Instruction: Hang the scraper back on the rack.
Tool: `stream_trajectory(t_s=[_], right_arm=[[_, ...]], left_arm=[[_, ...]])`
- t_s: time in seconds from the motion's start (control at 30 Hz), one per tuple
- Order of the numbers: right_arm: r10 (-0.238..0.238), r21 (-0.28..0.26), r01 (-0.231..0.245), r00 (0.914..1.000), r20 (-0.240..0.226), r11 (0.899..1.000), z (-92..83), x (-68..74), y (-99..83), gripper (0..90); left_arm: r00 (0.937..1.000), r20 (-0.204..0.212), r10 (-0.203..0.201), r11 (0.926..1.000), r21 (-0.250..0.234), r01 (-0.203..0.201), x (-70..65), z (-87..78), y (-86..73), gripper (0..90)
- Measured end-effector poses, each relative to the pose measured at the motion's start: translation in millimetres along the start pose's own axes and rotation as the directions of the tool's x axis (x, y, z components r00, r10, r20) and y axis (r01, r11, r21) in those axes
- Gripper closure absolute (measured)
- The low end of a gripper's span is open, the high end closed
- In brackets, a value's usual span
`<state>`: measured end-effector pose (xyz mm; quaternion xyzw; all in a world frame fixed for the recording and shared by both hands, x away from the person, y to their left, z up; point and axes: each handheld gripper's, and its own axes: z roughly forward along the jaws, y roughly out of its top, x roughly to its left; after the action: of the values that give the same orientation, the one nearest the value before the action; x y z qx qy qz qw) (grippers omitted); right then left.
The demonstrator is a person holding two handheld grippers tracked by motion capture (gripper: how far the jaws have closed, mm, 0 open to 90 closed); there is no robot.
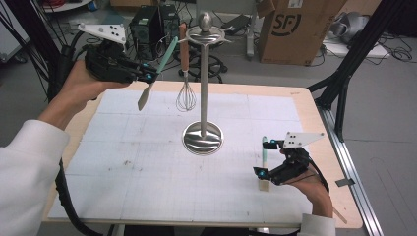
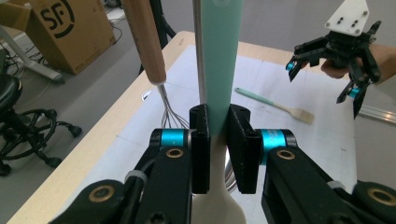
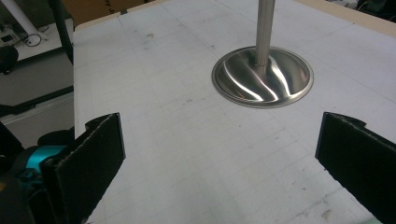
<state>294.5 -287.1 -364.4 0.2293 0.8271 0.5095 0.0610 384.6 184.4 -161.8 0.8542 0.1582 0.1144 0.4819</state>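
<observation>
My left gripper [image 1: 150,76] is raised at the back left, shut on a spatula [image 1: 144,98] with a teal handle and a pale blade that hangs down. In the left gripper view both pads [image 2: 201,140] press on the handle of the spatula [image 2: 222,60]. Just to its right a wooden-handled whisk [image 1: 185,96] hangs from the steel stand [image 1: 203,83]. My right gripper [image 1: 263,158] is open low at the front right, straddling a teal-handled brush [image 1: 265,186] lying on the mat. The right gripper view has its jaws wide apart facing the stand's base [image 3: 261,77].
A white gridded mat [image 1: 147,162] covers the wooden table. A cardboard box [image 1: 295,27] and computer gear stand on the floor behind. Black frame legs [image 1: 344,83] rise at the right edge. An office chair [image 2: 18,116] is beyond the table's side.
</observation>
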Motion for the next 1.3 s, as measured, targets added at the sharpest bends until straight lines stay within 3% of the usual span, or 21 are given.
stream_trajectory(t_s=[1.03, 1.17, 1.3], right_arm=[[0.008, -0.014, -0.008, 0.9999, -0.011, 1.0, -1.4, -1.4, -1.5, 0.2], [0.01, -0.014, -0.011, 0.9999, -0.011, 1.0, -2.1, -0.8, -1.6, 0.2], [0.01, -0.009, -0.01, 0.9999, -0.007, 1.0, -2.2, 0.0, -2.4, 0.2]], left_arm=[[0.9998, 0.015, -0.012, 0.9995, 0.028, 0.012, 3.3, 41.7, 10.7, 79.4], [1.0, 0.009, 0.0, 0.9998, 0.022, 0.0, 1.4, 41.0, 7.1, 77.4], [1.0, 0.005, -0.007, 0.9998, 0.017, 0.007, 1.4, 37.6, 2.0, 69.8]])
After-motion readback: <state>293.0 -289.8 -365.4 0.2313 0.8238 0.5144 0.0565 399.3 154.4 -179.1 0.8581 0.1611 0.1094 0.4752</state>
